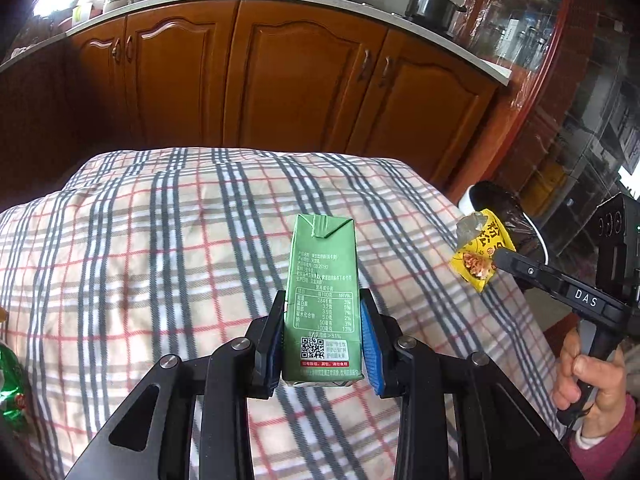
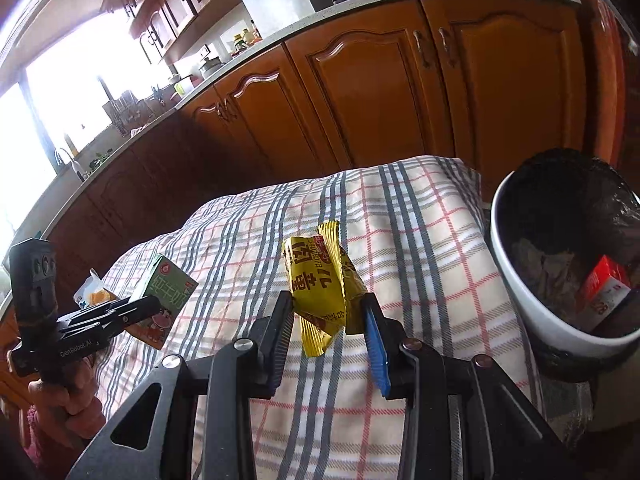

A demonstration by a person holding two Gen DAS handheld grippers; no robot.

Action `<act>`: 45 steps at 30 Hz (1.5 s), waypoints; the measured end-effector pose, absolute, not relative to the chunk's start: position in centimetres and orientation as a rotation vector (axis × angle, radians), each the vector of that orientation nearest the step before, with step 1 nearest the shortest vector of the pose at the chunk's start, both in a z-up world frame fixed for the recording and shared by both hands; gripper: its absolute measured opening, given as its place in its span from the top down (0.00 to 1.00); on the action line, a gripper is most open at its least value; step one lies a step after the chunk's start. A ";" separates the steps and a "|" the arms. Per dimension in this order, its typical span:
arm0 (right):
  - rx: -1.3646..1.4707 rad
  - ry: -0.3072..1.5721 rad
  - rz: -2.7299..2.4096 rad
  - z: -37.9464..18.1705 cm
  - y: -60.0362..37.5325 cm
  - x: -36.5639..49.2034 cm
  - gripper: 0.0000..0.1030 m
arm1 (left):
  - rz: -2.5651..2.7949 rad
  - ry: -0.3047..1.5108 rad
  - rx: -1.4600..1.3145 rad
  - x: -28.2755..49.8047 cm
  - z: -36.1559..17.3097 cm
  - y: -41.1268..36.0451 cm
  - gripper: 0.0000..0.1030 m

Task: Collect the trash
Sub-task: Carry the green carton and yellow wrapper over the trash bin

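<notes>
My left gripper point(image 1: 323, 304) is shut on a green milk carton point(image 1: 322, 300) and holds it upright above the plaid-covered table point(image 1: 160, 240). The carton also shows in the right wrist view point(image 2: 166, 300), held by the left gripper point(image 2: 140, 308). My right gripper point(image 2: 327, 304) is shut on a yellow snack wrapper point(image 2: 320, 284), held above the table left of the white trash bin point(image 2: 520, 288). In the left wrist view the wrapper point(image 1: 478, 252) hangs from the right gripper point(image 1: 498, 258) in front of the bin point(image 1: 472, 200).
The bin has a black liner and holds a red and white box point(image 2: 606, 292). A green shiny packet point(image 1: 12, 392) lies at the table's left edge. A small white and orange packet point(image 2: 94, 292) lies behind the carton. Wooden kitchen cabinets point(image 1: 300, 80) stand behind the table.
</notes>
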State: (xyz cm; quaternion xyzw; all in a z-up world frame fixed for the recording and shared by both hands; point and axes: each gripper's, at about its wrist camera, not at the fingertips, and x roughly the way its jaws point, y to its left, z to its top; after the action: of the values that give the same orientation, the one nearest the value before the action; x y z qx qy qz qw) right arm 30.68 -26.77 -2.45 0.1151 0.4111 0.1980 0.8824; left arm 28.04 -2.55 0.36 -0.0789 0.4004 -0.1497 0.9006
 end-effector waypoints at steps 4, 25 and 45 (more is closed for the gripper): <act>0.256 0.843 0.398 -2.1 -28.2 29.2 0.66 | -0.340 0.831 -0.154 27.7 0.4 -4.5 0.69; 0.337 0.799 0.281 -1.9 -36.4 24.8 0.66 | -0.480 0.834 -0.054 28.5 1.6 -12.9 0.69; 0.364 0.727 0.138 0.6 -44.5 26.8 0.66 | -0.584 0.853 0.051 34.6 4.2 -23.9 0.69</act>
State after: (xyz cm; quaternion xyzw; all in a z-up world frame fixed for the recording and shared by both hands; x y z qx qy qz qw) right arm 26.84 -44.53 0.57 0.1770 0.3535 0.0670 0.9161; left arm 34.55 -23.91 4.18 0.0241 0.4079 -0.2793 0.8689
